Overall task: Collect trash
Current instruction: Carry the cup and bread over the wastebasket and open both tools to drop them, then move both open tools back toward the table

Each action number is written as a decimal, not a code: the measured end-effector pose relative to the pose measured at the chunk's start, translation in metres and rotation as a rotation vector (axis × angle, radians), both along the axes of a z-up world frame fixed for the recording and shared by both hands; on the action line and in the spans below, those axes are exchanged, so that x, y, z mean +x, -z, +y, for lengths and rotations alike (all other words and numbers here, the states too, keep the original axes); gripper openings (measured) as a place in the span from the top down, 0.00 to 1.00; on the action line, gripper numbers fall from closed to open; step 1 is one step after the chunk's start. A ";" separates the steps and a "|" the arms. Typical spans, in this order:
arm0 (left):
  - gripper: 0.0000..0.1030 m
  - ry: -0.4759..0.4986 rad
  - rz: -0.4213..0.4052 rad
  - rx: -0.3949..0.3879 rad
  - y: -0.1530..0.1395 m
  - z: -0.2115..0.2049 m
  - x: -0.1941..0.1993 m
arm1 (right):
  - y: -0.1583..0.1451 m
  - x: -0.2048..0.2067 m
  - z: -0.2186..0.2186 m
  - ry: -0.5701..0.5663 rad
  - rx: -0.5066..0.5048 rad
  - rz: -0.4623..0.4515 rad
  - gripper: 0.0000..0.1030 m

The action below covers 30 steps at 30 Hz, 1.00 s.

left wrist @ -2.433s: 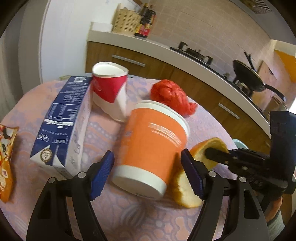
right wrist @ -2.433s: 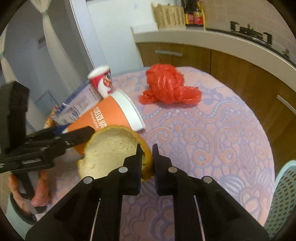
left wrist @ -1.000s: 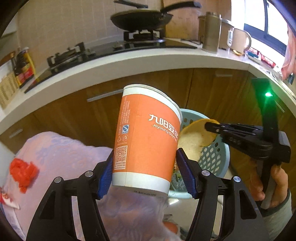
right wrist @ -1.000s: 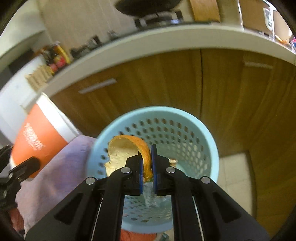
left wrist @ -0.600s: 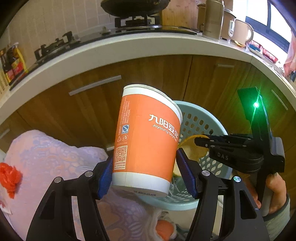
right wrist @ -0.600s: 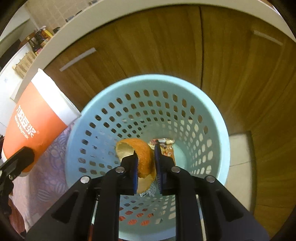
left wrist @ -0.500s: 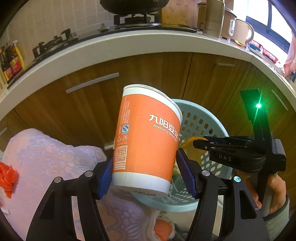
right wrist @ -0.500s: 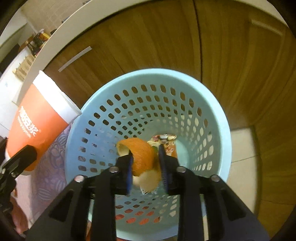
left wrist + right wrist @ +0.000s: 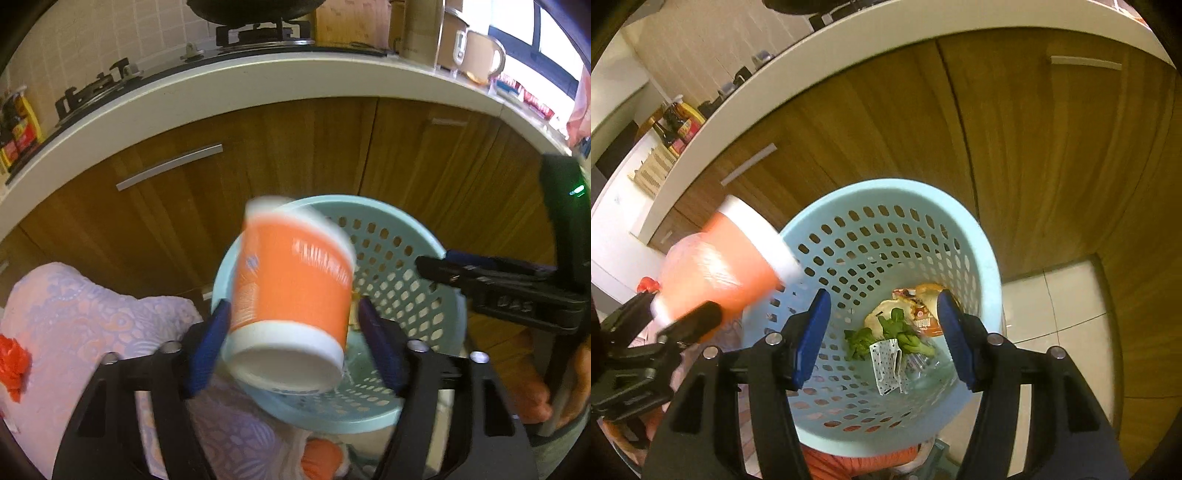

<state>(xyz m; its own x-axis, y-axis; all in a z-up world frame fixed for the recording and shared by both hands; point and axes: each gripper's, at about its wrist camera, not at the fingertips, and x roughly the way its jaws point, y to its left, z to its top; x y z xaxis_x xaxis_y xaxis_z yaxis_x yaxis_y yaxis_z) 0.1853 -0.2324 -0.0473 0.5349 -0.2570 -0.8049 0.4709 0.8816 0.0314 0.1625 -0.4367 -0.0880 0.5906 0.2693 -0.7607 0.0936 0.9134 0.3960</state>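
An orange paper cup [image 9: 291, 280] with white rims tips forward, blurred, over the rim of the pale blue perforated basket [image 9: 369, 201]. It sits between the jaws of my left gripper [image 9: 291, 332], which are opening; a gap shows at the right pad. In the right wrist view the cup [image 9: 720, 266] hangs at the basket's [image 9: 886, 184] left edge. My right gripper [image 9: 882, 306] is above the basket with its jaws opening and nothing between them. The orange peel [image 9: 931, 291] lies at the bottom of the basket.
Green leaves [image 9: 886, 332] and wrappers [image 9: 886, 365] lie inside the basket. A table with a lilac patterned cloth [image 9: 92, 325] and a red plastic bag [image 9: 13, 362] is at the left. Wooden cabinet doors [image 9: 295, 147] stand right behind the basket. White floor tiles [image 9: 1063, 302] are at the right.
My right gripper's jaws have spread and the orange peel has dropped into the basket. My left gripper's jaws have widened and the cup has tipped forward and slipped down towards the basket.
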 end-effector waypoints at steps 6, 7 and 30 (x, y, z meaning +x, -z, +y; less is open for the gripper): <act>0.27 -0.019 0.005 -0.010 0.001 0.018 -0.007 | -0.014 -0.009 0.008 -0.012 -0.006 -0.031 0.45; 0.27 -0.023 -0.001 -0.018 -0.002 0.025 -0.010 | -0.017 -0.010 0.011 -0.018 -0.004 -0.035 0.45; 0.24 -0.675 -0.392 -0.130 -0.104 0.336 -0.197 | -0.104 -0.052 0.285 -0.562 -0.029 -0.283 0.41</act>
<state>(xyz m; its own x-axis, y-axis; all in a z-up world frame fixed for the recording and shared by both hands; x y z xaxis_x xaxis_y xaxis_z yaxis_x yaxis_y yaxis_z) -0.0118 0.1037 0.0572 0.8469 0.1454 -0.5116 -0.1916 0.9807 -0.0383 0.1108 -0.1521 0.0159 0.5442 0.5792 -0.6069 -0.5091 0.8030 0.3098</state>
